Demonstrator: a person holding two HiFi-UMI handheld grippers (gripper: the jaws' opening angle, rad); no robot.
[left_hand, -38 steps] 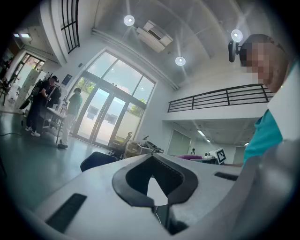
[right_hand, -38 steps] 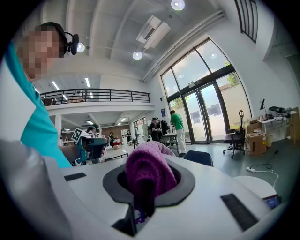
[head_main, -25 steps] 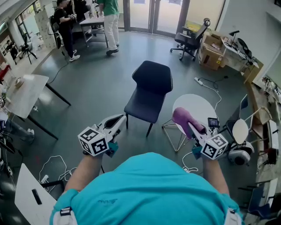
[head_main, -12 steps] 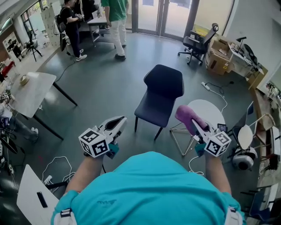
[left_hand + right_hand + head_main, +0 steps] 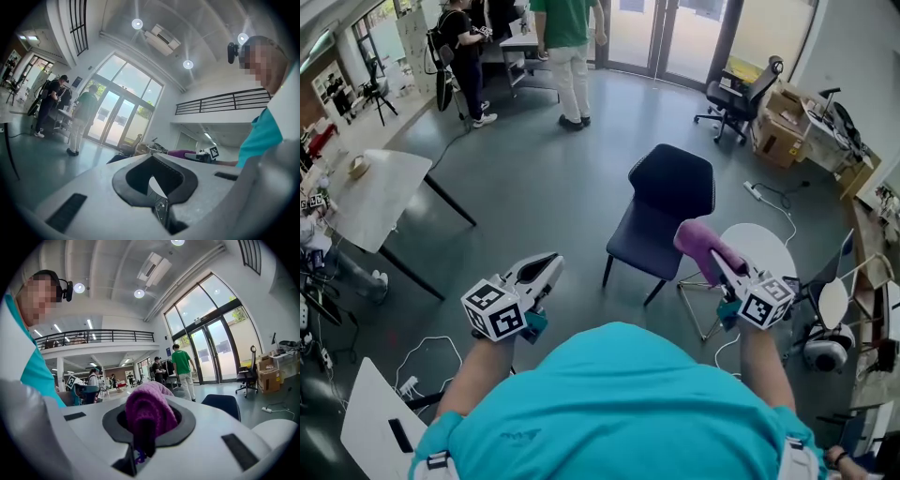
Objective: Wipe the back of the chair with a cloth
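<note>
At my right hand: the right gripper [image 5: 719, 266] is clenched on the purple cloth [image 5: 701, 242]; the wad fills the jaws and bulges out past their tips.
On my left: the left gripper [image 5: 540, 271] has its jaws drawn together to a bare sliver with nothing between them; it hangs idle at near left.
Where the work is: the chair [image 5: 661, 211] stands on the floor far of both grippers and between them, clearly closer to my right one. The cloth is apart from it, not touching.
Surface to wipe: the chair back [image 5: 677, 176] rises on the far side of the seat [image 5: 639, 246], which faces me and a little left; its top edge runs roughly left to right.
Way to go: I judge far and slightly left from the cloth, over the seat's right edge to the back.
Nearer hand: the right, and it has the cloth, so it should do the wiping.
Right edge: a round white table [image 5: 773, 251] on wire legs stands just beside the chair, below my right gripper; room is tight there.
Left side: bare grey floor [image 5: 534, 197] gives me room to step round if the rear face needs wiping.
Far off: people [image 5: 567, 42] by the glass doors and an office chair [image 5: 739, 92] are well apart from my reach.
Underfoot: a cable [image 5: 773, 199] trails on the floor far right of the chair.
</note>
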